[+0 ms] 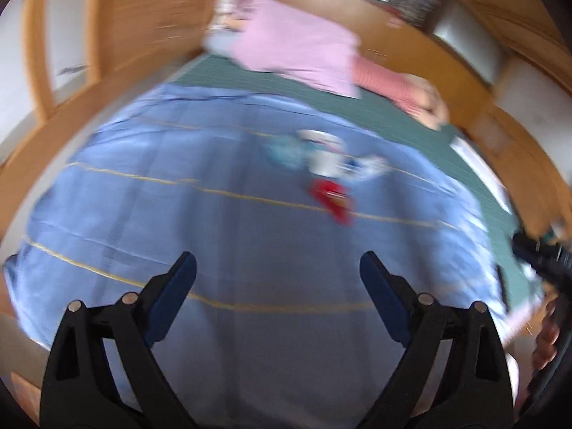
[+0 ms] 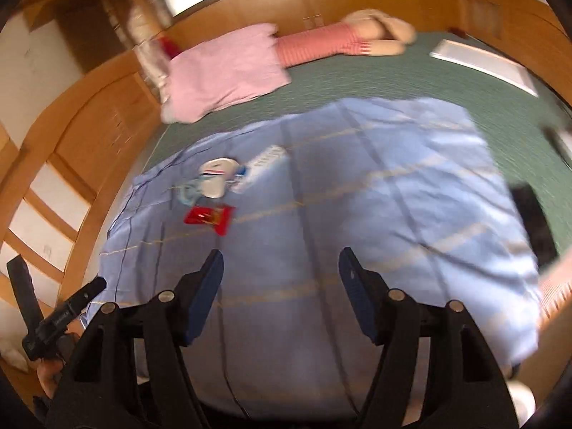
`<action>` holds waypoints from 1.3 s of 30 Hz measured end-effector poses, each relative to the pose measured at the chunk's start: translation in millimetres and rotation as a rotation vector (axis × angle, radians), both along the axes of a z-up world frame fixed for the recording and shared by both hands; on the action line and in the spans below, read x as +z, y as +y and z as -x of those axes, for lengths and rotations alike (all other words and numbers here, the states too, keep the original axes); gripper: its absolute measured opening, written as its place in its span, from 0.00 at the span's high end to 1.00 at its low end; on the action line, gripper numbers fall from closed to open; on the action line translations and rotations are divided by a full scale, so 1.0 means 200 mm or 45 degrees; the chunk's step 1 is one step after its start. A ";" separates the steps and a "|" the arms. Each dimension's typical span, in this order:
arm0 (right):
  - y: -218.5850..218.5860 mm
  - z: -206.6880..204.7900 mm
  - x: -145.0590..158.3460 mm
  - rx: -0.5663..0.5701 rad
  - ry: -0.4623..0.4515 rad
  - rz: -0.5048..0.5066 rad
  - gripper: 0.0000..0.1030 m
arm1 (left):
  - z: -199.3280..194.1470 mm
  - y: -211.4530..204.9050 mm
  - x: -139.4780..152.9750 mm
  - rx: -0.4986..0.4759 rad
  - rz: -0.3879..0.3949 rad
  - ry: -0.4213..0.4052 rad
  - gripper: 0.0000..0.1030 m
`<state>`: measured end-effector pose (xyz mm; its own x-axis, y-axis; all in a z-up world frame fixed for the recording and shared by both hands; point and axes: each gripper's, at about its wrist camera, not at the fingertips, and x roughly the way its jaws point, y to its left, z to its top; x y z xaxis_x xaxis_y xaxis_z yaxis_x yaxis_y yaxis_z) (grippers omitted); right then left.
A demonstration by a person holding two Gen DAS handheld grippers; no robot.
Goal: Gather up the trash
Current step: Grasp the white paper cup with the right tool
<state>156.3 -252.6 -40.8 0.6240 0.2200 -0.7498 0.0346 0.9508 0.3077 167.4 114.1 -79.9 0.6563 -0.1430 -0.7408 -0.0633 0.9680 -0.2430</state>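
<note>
Two grippers are in your hands, both spread wide and holding nothing: the left gripper (image 1: 278, 271) and the right gripper (image 2: 281, 268) hover above a blue bedsheet (image 2: 357, 214). Well ahead on the sheet lies a red wrapper (image 2: 209, 217), just beside a white paper cup (image 2: 216, 177) and a white power strip (image 2: 261, 164).

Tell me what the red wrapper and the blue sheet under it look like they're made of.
Red wrapper: likely thin plastic or foil film, glossy, with bright glints on a crumpled surface; blur leaves it open. Blue sheet: woven fabric, matte, with soft creases, fold lines and thin yellow stripes.
</note>
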 end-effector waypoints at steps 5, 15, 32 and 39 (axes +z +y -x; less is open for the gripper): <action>0.40 -0.68 -0.20 0.086 0.031 0.007 0.36 | -0.07 0.28 -0.21 0.231 0.003 0.272 0.11; 0.77 -1.55 -0.69 -0.064 0.243 0.094 0.36 | -0.06 0.39 -0.30 0.308 0.189 0.384 0.11; 1.02 -0.83 -0.65 0.736 0.403 -0.028 0.89 | 0.00 0.47 -0.32 0.470 0.201 0.380 0.10; 0.89 -0.87 -0.33 0.455 -0.017 -0.075 0.29 | 0.00 0.47 -0.33 0.471 0.191 0.385 0.10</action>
